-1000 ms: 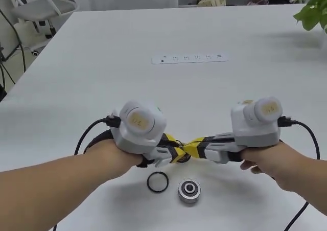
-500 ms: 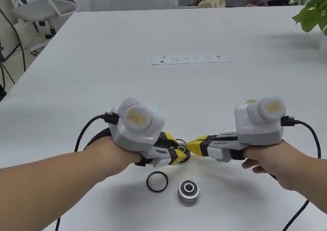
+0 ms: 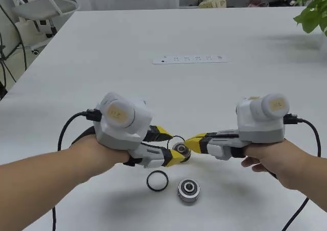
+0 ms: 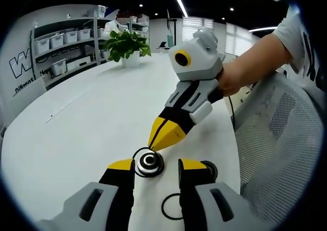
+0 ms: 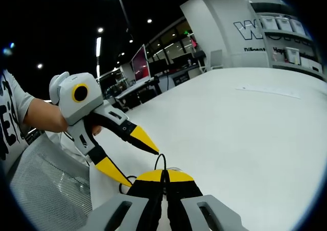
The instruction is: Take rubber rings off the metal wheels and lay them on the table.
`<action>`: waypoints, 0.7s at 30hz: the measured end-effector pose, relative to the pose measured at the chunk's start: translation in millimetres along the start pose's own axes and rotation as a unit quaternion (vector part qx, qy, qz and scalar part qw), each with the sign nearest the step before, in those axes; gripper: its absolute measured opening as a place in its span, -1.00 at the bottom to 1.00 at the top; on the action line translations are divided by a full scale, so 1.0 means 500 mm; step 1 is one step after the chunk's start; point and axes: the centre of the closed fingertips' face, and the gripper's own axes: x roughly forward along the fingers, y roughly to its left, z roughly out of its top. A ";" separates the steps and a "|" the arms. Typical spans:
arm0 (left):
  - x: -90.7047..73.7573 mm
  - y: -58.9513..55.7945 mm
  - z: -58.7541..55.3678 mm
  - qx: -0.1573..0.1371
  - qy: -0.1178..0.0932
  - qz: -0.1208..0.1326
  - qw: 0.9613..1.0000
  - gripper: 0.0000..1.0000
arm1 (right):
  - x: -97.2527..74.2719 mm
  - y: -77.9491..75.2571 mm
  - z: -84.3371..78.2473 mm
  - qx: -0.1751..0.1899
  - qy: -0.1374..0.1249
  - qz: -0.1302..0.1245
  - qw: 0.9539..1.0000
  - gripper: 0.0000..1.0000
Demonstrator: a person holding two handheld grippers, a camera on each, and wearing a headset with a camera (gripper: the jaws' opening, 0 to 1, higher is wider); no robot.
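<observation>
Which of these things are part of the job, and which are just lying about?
In the job: left gripper, right gripper, small metal wheel between them, its thin black rubber ring, loose black rubber ring, bare metal wheel.
Lying about: white power strip, green leafy plant, grey office chair.

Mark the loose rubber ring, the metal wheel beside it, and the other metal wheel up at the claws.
Loose rubber ring [image 3: 158, 171], head view, top arc of the band.
Metal wheel beside it [image 3: 188, 188], head view, its hub.
Other metal wheel [image 3: 180, 148], head view, its face.

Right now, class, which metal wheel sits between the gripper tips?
The farther wheel, flanked by left gripper and right gripper; the other wheel lies nearer you, beside the loose ring.
</observation>
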 end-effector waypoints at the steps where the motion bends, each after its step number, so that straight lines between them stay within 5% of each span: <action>1: -0.007 -0.003 0.003 -0.001 -0.004 -0.001 1.000 -0.37 | 0.000 0.004 0.001 -0.001 0.000 0.002 1.000 -1.00; 21: -0.124 -0.023 -0.022 -0.012 -0.024 0.021 0.999 0.09 | 0.006 0.055 0.006 0.006 0.001 0.040 0.999 -1.00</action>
